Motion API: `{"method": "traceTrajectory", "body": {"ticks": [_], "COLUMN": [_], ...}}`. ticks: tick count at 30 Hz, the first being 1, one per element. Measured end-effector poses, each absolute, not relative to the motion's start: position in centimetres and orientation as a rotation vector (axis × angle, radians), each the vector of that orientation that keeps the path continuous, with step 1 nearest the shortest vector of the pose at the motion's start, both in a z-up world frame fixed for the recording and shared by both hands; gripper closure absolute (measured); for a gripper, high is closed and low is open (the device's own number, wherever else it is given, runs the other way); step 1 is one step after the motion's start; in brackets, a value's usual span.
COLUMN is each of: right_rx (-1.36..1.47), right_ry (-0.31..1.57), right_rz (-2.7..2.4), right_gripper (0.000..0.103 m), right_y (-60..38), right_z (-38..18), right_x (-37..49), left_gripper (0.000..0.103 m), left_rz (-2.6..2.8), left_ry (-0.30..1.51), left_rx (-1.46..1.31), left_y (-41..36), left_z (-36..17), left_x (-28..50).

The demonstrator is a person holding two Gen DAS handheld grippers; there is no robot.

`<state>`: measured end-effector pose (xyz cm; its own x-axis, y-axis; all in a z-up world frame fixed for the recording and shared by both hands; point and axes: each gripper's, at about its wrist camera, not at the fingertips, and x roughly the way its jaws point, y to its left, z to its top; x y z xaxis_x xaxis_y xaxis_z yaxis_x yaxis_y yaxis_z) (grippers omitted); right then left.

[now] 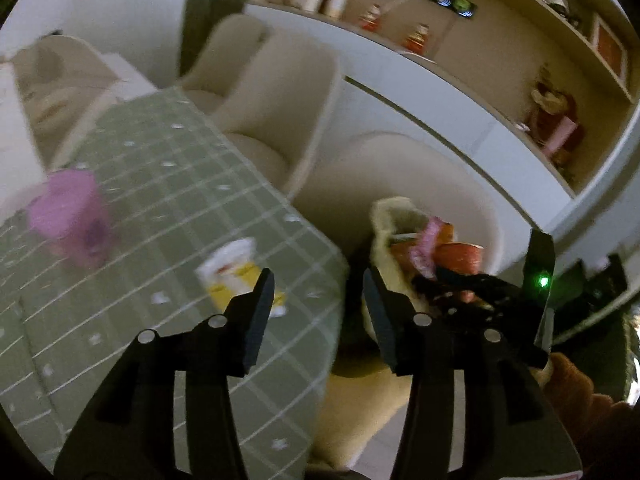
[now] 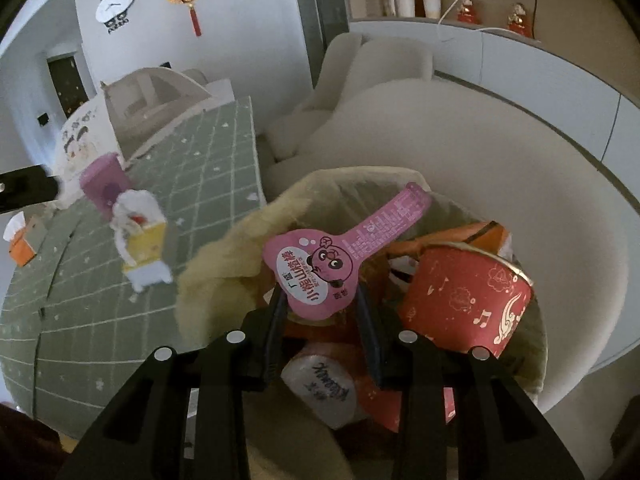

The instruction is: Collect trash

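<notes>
Right gripper hangs over a trash bag, its two fingers clamped on the lower edge of a pink wrapper. That wrapper is guitar-shaped, with a cartoon face, and its long neck points up and away to the right. Just right of the fingers a red paper cup lies tilted in the bag. Directly below them sits a white lid with dark writing, among orange packaging. Left of this gripper, on a green checked tablecloth, lies a yellow and white carton, blurred, with a purple box beyond it.

Left gripper is held above the table edge, fingers spread apart and holding nothing. The carton lies just beyond its left finger, and the bag is ahead to its right.
</notes>
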<state>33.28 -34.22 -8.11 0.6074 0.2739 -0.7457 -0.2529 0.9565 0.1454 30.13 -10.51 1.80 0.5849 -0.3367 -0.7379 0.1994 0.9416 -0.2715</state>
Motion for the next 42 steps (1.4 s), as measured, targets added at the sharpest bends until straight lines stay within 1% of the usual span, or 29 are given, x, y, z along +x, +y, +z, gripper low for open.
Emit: {"method": "traceTrajectory", "body": {"ticks": [7, 8, 9, 10, 11, 12, 14, 17, 19, 21, 28, 33, 36, 42], "right_rx": [0.029, 0.028, 0.022, 0.017, 0.017, 0.021, 0.038, 0.069, 0.109, 0.132, 0.125, 0.167, 0.183, 0.091], "right_ry": [0.891, 0.895, 0.897, 0.896, 0.89, 0.882, 0.863, 0.818, 0.79, 0.768, 0.68, 0.654, 0.676, 0.588], "right_rz": [0.307, 0.3, 0.284, 0.268, 0.257, 0.25, 0.227, 0.151, 0.115, 0.096, 0.085, 0.095, 0.107, 0.106], "right_gripper": [0.069, 0.067, 0.059, 0.056, 0.052, 0.051, 0.051, 0.051, 0.051, 0.051, 0.051, 0.051, 0.051, 0.051], "right_y": [-34.3, -34.1, -34.0, -33.8, -33.7, -33.6, -33.4, -33.2, -33.0, -32.4, -25.9, -20.6, -18.0, -14.1], "right_z": [-8.4, -8.4, -8.3, -8.2, -8.1, -7.9, -7.3, -5.8, -4.5, -3.3, 0.7, 1.7, 1.9, 3.2], "right_x": [34.0, 33.9, 33.6, 33.1, 32.5, 31.9, 30.5, 28.1, 26.1, 24.3, 15.2, 8.9, 6.9, 2.6], "left_gripper": [0.059, 0.056, 0.051, 0.05, 0.045, 0.04, 0.035, 0.024, 0.022, 0.016, 0.015, 0.015, 0.015, 0.015], "left_rz": [-0.178, -0.17, -0.168, -0.168, -0.169, -0.177, -0.199, -0.217, -0.222, -0.223, -0.229, -0.195, -0.155, -0.057], "left_ry": [0.89, 0.883, 0.869, 0.853, 0.836, 0.824, 0.811, 0.787, 0.781, 0.77, 0.715, 0.675, 0.661, 0.619], "left_rx": [-0.196, -0.192, -0.184, -0.175, -0.166, -0.16, -0.163, -0.152, -0.142, -0.12, -0.034, 0.031, 0.043, 0.032], "left_y": [-6.9, -6.6, -6.3, -5.9, -5.5, -5.1, -4.5, -3.0, -2.0, -1.0, 1.6, 3.1, 3.9, 4.9], "left_z": [1.2, 1.2, 1.4, 1.5, 1.7, 1.8, 2.0, 2.5, 2.8, 3.1, 2.7, 2.3, 2.4, 3.5], "left_x": [27.6, 27.1, 26.5, 26.0, 25.6, 25.1, 24.4, 22.7, 21.7, 20.5, 15.0, 10.5, 8.3, 5.5]}}
